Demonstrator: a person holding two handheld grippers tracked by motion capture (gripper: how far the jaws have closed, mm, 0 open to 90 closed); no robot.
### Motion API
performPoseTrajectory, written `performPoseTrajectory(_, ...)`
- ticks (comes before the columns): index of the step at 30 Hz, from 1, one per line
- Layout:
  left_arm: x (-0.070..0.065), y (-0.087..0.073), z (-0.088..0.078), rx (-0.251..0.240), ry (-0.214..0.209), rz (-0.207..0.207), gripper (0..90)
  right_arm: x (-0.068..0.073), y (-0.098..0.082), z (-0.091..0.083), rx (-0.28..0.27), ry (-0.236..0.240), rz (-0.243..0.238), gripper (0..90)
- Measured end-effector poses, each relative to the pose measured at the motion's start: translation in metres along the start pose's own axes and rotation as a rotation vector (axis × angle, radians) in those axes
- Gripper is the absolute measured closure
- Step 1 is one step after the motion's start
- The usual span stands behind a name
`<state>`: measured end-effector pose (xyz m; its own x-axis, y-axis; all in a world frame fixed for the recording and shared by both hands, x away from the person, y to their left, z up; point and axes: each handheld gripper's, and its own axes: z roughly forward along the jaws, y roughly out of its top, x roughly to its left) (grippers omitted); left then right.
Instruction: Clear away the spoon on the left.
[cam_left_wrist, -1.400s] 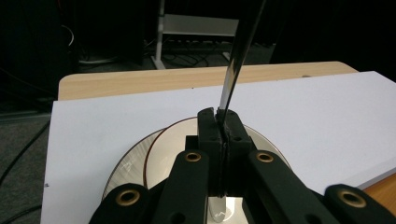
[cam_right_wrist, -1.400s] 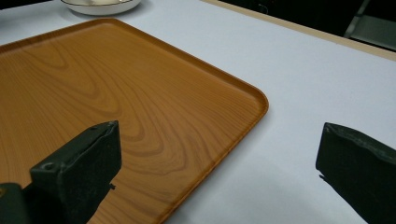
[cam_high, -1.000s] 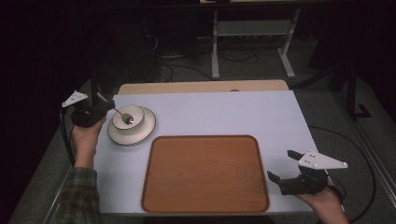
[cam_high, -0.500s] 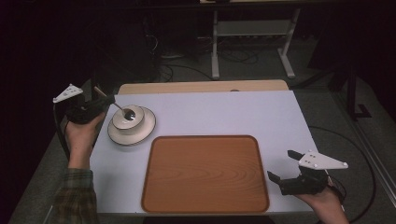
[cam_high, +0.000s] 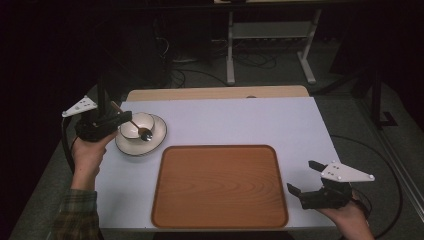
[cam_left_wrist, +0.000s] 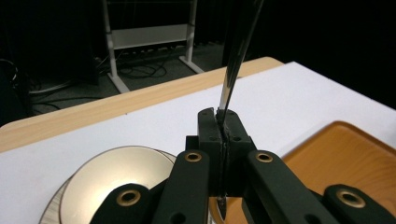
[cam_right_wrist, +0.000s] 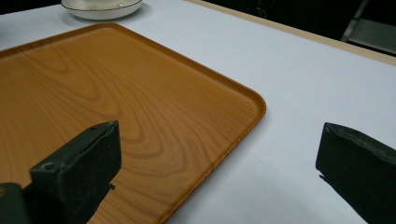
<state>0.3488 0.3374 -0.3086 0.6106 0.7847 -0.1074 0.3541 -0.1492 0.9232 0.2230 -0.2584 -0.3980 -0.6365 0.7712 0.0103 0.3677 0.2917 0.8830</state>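
Note:
A white bowl (cam_high: 134, 127) stands on a white plate (cam_high: 156, 137) at the table's left. My left gripper (cam_high: 125, 118) is just left of the bowl, shut on the handle of a metal spoon (cam_high: 144, 134); the spoon's head hangs over the bowl's right side. In the left gripper view the jaws pinch the spoon handle (cam_left_wrist: 229, 84), with the bowl (cam_left_wrist: 109, 182) below. An empty wooden tray (cam_high: 220, 185) lies in the middle front. My right gripper (cam_high: 303, 177) is open beside the tray's right front corner; in its own view the right gripper (cam_right_wrist: 219, 168) shows the tray (cam_right_wrist: 116, 102) between its jaws.
The white table top (cam_high: 250, 120) has bare room behind and right of the tray. A wooden strip (cam_high: 215, 93) runs along its far edge. A metal stand (cam_high: 270, 40) and cables are on the dark floor beyond. The plate's rim (cam_right_wrist: 100, 7) shows far off in the right gripper view.
My left gripper drew back to the left with the spoon, then came back toward the bowl; the spoon's head now sits farther right. The right gripper has not moved.

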Motion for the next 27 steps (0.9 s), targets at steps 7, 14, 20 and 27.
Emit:
performPoseTrajectory(7, -0.02, -0.004, 0.0, 0.028, -0.043, 0.019, 89.0, 0.0, 0.0, -0.001, -0.003, -0.002, 0.002, 0.0)
performPoseTrajectory(14, -0.038, -0.01, -0.001, 0.06, -0.085, 0.034, 88.9, 0.0, 0.0, -0.002, -0.009, 0.0, 0.003, 0.0)
performPoseTrajectory(20, -0.052, -0.018, -0.005, 0.089, -0.115, 0.056, 89.0, 0.0, -0.001, -0.002, -0.006, -0.001, 0.003, 0.0)
performPoseTrajectory(27, -0.067, -0.033, -0.004, 0.139, -0.156, 0.073, 88.9, 0.0, -0.001, -0.001, -0.004, -0.002, 0.001, 0.0)
